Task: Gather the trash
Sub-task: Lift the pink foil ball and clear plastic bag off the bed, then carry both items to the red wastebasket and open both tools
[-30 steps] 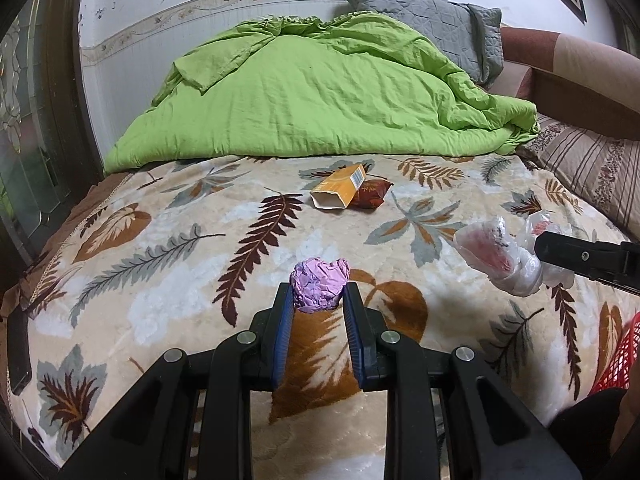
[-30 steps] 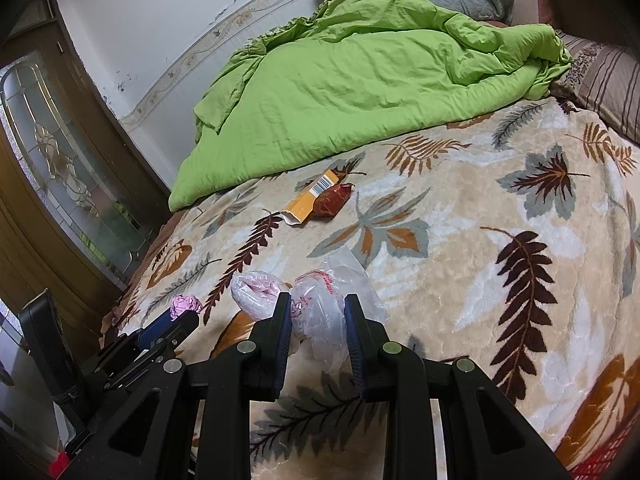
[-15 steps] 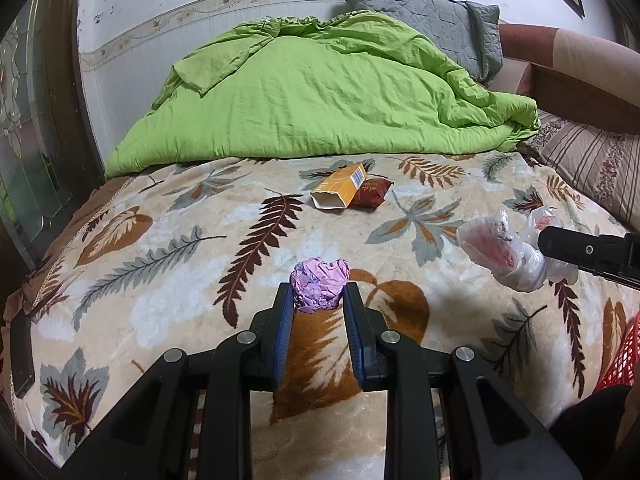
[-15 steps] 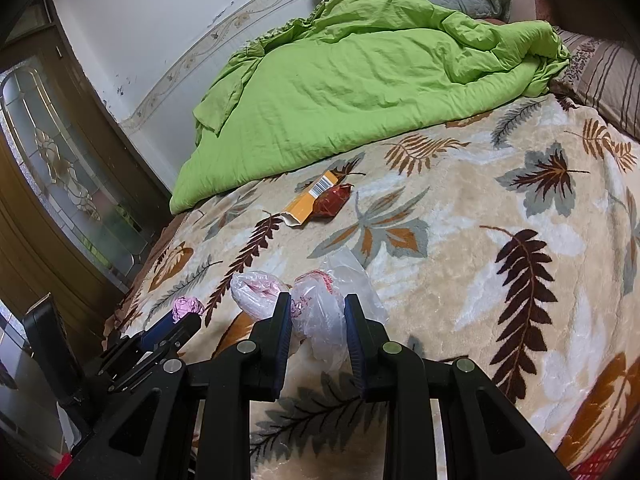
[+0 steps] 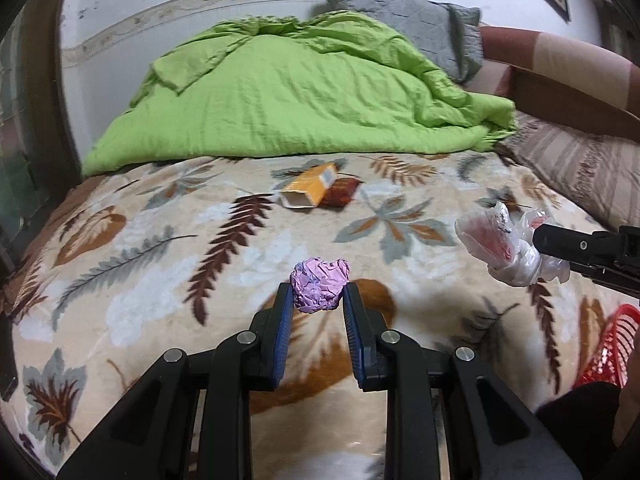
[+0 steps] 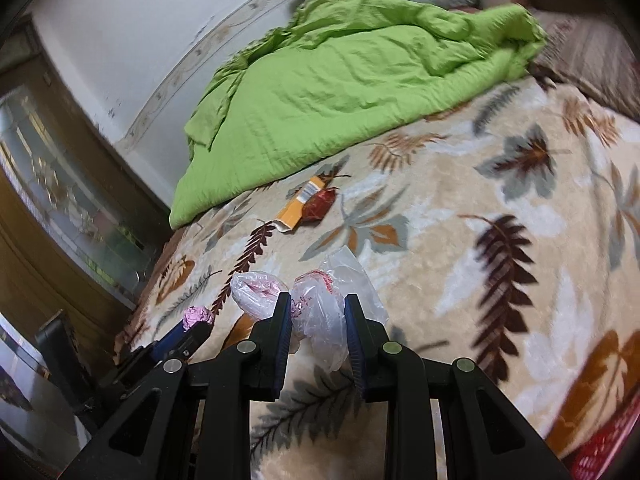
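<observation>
The left gripper (image 5: 315, 300) clenches a pink paper ball (image 5: 319, 289); the right gripper (image 6: 315, 309) grasps a clear plastic bag (image 6: 320, 316). Both pieces are collected, so the next move likely calls for carrying them to the red basket (image 5: 604, 354).

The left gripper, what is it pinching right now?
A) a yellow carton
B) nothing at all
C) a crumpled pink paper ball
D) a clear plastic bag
C: in the left wrist view the left gripper has its blue pads pressed on both sides of the crumpled pink paper ball, while the yellow carton lies farther off on the blanket and the clear plastic bag is in the right gripper.
</observation>
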Tool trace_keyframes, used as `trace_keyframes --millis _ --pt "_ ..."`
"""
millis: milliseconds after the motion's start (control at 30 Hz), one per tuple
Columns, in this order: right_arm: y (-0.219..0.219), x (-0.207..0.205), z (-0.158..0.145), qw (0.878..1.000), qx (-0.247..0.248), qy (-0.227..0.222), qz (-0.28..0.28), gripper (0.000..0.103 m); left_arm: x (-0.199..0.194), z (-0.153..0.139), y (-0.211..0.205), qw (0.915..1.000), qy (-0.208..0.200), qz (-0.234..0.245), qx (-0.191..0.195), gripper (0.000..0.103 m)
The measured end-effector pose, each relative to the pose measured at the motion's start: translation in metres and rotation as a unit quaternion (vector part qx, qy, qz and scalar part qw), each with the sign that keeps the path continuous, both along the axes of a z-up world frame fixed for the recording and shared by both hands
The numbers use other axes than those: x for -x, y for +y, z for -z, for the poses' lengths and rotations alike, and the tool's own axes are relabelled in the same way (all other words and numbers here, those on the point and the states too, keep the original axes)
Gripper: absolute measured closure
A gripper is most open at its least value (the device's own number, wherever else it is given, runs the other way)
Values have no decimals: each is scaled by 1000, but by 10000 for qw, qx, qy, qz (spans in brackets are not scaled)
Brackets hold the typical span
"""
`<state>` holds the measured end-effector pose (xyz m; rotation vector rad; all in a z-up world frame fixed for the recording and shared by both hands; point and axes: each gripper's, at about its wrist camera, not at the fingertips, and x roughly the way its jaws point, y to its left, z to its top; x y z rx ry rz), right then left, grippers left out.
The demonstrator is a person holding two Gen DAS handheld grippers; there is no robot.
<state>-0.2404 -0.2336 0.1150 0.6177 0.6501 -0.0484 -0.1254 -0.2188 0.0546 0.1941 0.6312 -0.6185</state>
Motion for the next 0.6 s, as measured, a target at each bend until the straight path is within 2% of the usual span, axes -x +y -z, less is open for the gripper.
trace_keyframes --millis 167,300,500,600 --pt "-26 40 -8 9994 -70 43 327 75 6 -7 2 9987 136 469 149 79" --pt "-54 81 -17 9973 -107 59 721 75 26 -17 -2 9943 313 975 280 79" --pt "-93 151 -27 9900 77 211 1390 75 76 -43 -14 9808 543 1809 488 79" --pt "-108 187 -27 9848 196 386 1681 75 110 -55 -21 9685 776 2304 534 79"
